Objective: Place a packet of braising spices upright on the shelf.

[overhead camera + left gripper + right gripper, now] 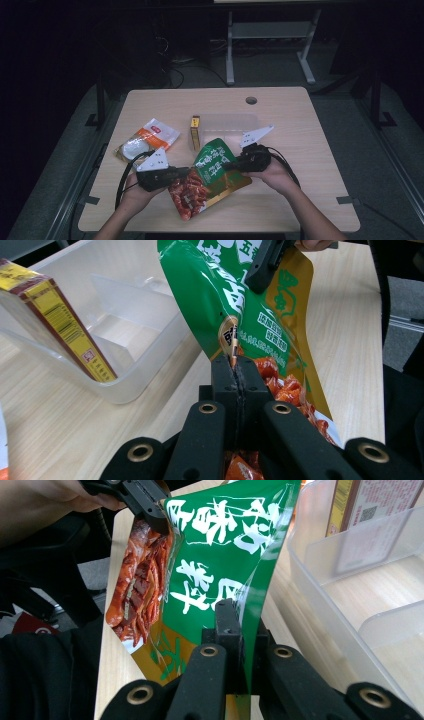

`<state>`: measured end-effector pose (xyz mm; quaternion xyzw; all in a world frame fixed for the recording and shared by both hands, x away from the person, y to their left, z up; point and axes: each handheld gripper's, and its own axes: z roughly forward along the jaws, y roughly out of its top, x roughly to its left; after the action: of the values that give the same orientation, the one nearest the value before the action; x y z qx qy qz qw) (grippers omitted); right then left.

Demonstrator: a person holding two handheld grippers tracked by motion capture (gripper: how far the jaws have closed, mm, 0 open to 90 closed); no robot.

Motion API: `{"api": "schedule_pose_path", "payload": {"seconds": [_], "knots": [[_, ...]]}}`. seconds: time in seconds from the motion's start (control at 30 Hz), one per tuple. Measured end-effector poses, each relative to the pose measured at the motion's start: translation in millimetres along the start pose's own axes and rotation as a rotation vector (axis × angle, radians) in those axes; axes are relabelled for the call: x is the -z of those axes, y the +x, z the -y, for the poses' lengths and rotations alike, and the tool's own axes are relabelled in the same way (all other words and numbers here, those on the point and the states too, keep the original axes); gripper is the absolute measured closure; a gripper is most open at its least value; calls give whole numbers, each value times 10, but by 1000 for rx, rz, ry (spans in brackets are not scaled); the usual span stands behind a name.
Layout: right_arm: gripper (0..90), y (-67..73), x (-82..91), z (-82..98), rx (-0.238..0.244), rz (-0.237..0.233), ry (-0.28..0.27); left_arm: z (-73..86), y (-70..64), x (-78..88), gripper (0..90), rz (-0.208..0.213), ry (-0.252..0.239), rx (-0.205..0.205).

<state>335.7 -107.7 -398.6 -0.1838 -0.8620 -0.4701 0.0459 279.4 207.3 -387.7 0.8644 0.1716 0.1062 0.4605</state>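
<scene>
A green snack bag [212, 172] with white lettering and a picture of red food is held between 2 grippers above the near middle of the wooden table [300, 150]. The left gripper [187, 172] is closed on the bag's left edge; in the left gripper view its jaws are seen pressed together with the bag's edge [235, 347] pinched between them. The right gripper [226, 165] is closed on the opposite edge; in the right gripper view the green film [220, 555] is seen clamped between its jaws. Each gripper is gripped by 1 hand, the left hand [135, 192] and the right hand [272, 175].

Just behind the bag, a clear plastic bin [230, 125] with dividers is set on the table. A small yellow and brown box [195, 131] is stood at the bin's left end. A white and orange packet [146, 140] is laid flat well to the left.
</scene>
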Motion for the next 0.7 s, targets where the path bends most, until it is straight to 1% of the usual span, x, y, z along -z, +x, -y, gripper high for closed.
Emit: {"api": "schedule_pose_path", "payload": {"seconds": [0.1,0.2,0.27,0.33,0.37,0.43,0.47,0.53,0.57,0.6,0.63,0.7], "knots": [[900,14,14,5,6,0,3,11,-5,-10,888,12,-3,-5],[900,10,38,6,7,-11,-3,17,-2,-13,877,21,-4,-8],[900,6,62,6,8,-18,-12,21,-2,-14,862,23,-5,-16],[900,7,97,-1,7,-29,-35,32,-2,-19,833,24,-2,-22],[900,16,124,-14,5,-39,-40,38,-4,-21,829,24,-4,-19],[900,41,147,-40,23,-33,-36,47,2,-15,809,24,-1,-14],[900,59,162,-60,33,-37,-38,50,8,-11,776,17,-1,-15],[900,73,172,-71,41,-41,-45,66,33,15,723,8,-6,2],[900,84,181,-76,47,-44,-42,76,54,26,669,20,-6,10],[900,92,188,-80,51,-42,-44,85,61,38,623,19,-2,12],[900,94,194,-82,58,-43,-50,103,73,62,594,7,-9,18],[900,106,224,-97,66,-49,-61,121,101,96,512,9,-13,30]]}}
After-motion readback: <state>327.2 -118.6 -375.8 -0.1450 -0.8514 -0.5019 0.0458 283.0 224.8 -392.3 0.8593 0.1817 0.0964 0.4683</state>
